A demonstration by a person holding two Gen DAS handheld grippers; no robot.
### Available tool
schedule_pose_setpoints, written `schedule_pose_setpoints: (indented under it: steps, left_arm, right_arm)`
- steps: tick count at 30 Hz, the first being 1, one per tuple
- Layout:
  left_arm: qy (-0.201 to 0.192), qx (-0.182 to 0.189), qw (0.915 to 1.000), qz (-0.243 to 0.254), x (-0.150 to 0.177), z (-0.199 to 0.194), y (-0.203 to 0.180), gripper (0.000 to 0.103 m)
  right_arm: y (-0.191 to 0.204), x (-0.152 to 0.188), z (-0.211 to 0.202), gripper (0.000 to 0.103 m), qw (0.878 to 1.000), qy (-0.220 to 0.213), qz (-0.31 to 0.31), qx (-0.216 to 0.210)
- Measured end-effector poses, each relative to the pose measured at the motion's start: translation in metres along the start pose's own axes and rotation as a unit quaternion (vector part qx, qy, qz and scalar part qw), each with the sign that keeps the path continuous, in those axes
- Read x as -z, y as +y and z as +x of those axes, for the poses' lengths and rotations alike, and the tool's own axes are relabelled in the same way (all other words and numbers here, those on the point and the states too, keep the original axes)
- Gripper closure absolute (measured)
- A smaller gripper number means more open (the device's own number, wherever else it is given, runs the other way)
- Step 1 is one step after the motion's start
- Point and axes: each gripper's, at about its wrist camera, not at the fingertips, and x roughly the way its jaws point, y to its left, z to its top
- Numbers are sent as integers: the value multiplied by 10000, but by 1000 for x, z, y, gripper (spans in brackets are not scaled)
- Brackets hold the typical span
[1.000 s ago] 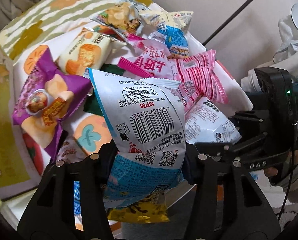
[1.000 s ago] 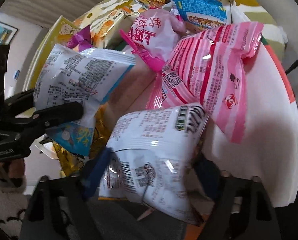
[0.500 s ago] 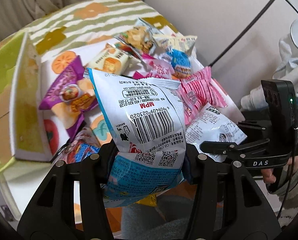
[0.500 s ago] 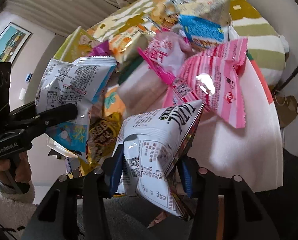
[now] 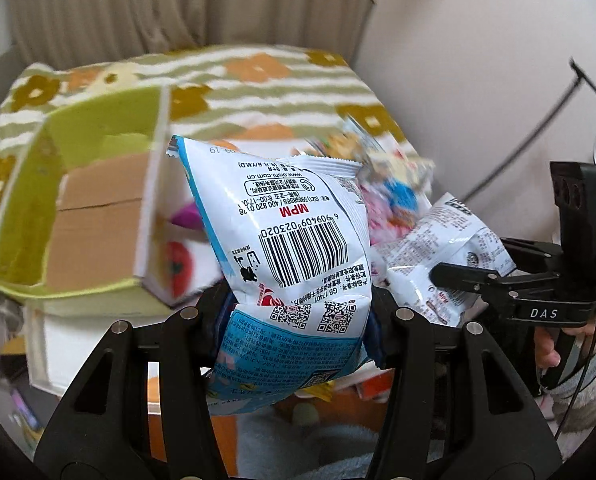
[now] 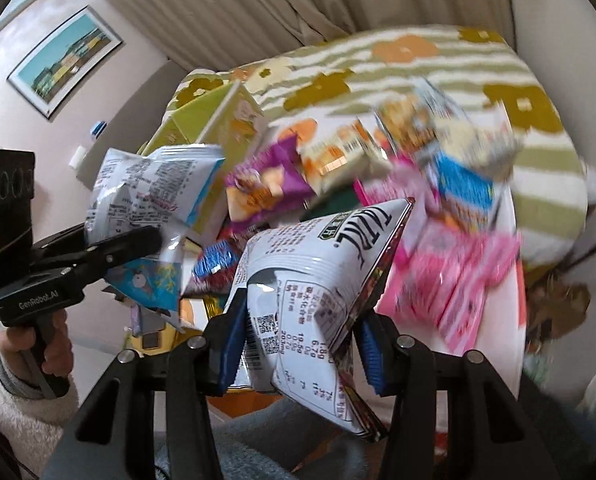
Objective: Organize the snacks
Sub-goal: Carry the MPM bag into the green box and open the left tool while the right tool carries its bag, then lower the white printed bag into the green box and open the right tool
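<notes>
My left gripper (image 5: 298,328) is shut on a white and blue snack bag (image 5: 294,240) with a barcode, held up in the air. My right gripper (image 6: 301,340) is shut on a white snack bag (image 6: 317,280) with black lettering, also lifted off the table. Each gripper shows in the other's view: the right gripper (image 5: 449,276) with its white bag (image 5: 437,256), the left gripper (image 6: 138,240) with its white and blue bag (image 6: 150,192). A green open box (image 5: 86,208) with a cardboard floor stands at the left. Several snack packs (image 6: 337,160) lie blurred on the white table (image 6: 501,336).
A pink striped pack (image 6: 449,280), a purple pack (image 6: 266,184) and a blue pack (image 6: 461,184) lie in the pile. A striped floral cover (image 5: 258,80) lies behind the table, with curtains (image 5: 178,8) beyond. A person's hand (image 6: 30,344) holds the left handle.
Both grippers have risen with their bags, so the table and pile look smaller and lower. The right gripper closed on the white bag and lifted it. The green box came into the left wrist view.
</notes>
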Motion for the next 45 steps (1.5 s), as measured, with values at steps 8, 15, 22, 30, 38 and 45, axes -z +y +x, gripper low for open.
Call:
schedule_pose_setpoints:
  steps: [8, 15, 22, 30, 38, 45]
  left_arm:
    - [-490, -468, 9963, -535, -27, -39, 84, 55]
    - [-418, -695, 9937, -769, -38, -49, 183, 55]
    - [21, -747, 9953, -608, -50, -22, 256, 55]
    - [386, -677, 9970, -44, -60, 31, 284, 30]
    - [244, -850, 9961, -16, -52, 25, 298, 0]
    - [151, -954, 9948, -334, -47, 9, 315, 0]
  right_arm:
    - [64, -56, 11, 57, 9956, -434, -818, -104]
    - [129, -100, 50, 57, 9922, -528, -1121, -136]
    - [170, -135, 105, 57, 9977, -307, -596, -56]
    - [192, -153, 149, 57, 9988, -77, -306, 376]
    - [197, -154, 170, 57, 9966, 91, -251, 778]
    - [210, -158, 186, 57, 9961, 314, -531, 634]
